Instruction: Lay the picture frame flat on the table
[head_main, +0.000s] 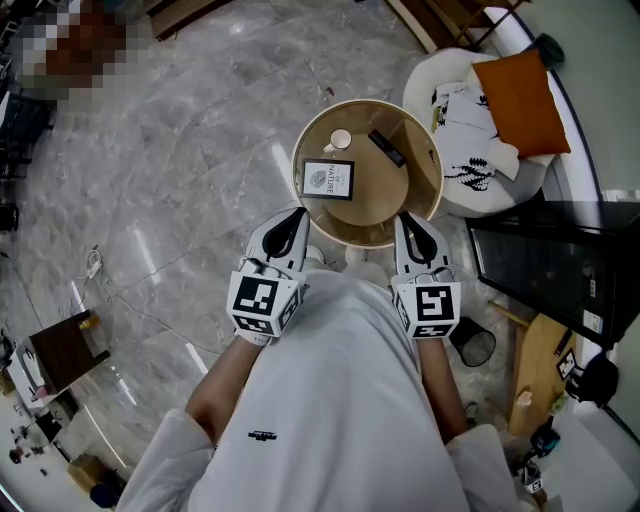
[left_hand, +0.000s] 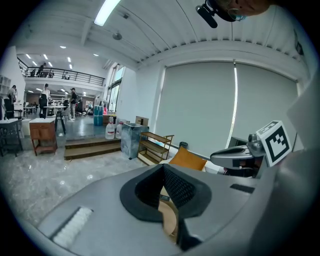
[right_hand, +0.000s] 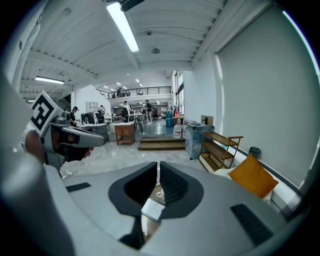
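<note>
Left gripper (head_main: 297, 214) and right gripper (head_main: 406, 220), each with jaws together and empty, hover just short of the picture frame (head_main: 328, 179) on the round tabletop (head_main: 400, 200). Its face shows upward, but I cannot tell whether it lies flat or leans. If it leans, ease its top edge down slowly.

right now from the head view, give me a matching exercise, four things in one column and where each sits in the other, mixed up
1 picture frame
2 dark remote
3 orange cushion
4 pale cup

a on the white armchair
b on the round table, right of the cup
c table's left side, nearer the person
d table's far side, just beyond the frame

Pairs: 1-c, 2-b, 3-a, 4-d
</note>
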